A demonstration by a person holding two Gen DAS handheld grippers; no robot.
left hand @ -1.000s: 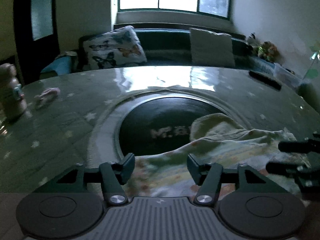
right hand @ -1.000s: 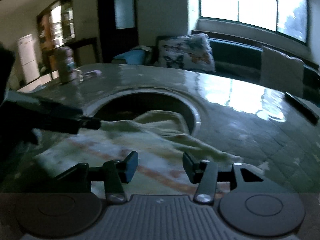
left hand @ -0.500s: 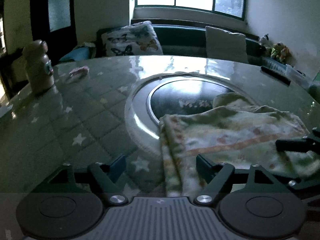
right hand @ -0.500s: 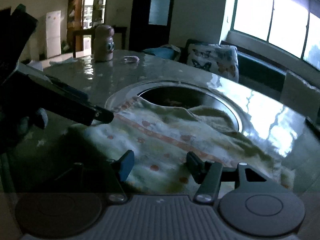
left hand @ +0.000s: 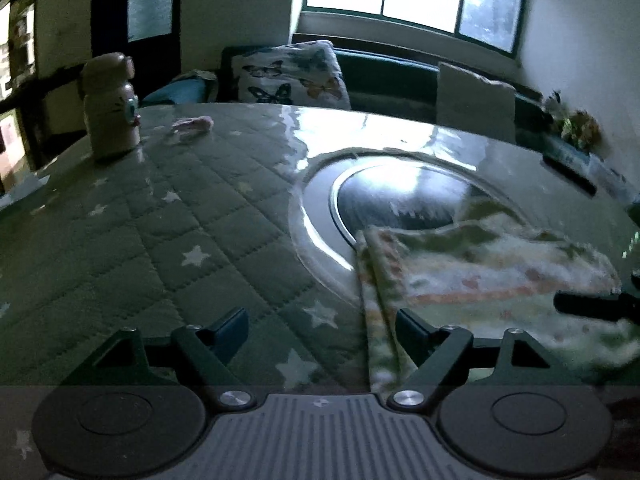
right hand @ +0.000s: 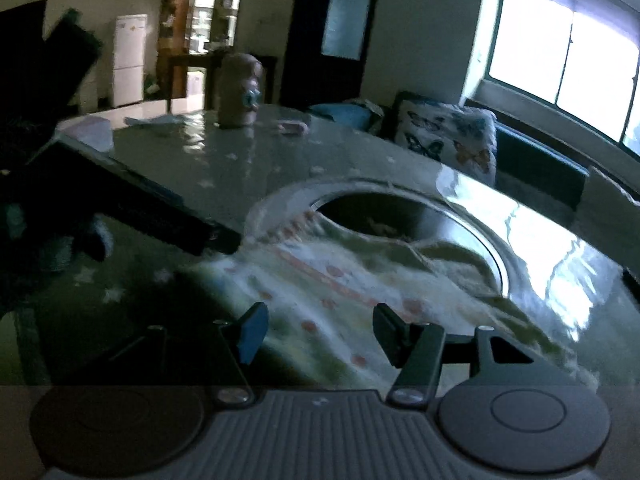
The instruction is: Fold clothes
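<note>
Across the near edge of the round table (left hand: 120,248) lies the folded garment (left hand: 488,280), pale and patterned with an orange stripe; its far side laps onto the dark round inset (left hand: 400,204) at the table's middle. Its long axis runs crosswise to both cameras, following that stripe. The left gripper (left hand: 320,330) has its jaws wide apart after just opening further, with nothing between them but quilted, star-printed cover; the cloth's doubled left edge sits by the right-hand finger, so the garment lies to this gripper's right. The right gripper (right hand: 316,330) is the nearer one: its jaws, likewise just opened and standing apart, hover directly over the cloth (right hand: 360,280) without pinching it. Judging by this, the next fold would start from the right side, or the left hand must shift rightward first. Farther off stand a small bottle (left hand: 110,114) and a butterfly cushion (left hand: 288,76).
</note>
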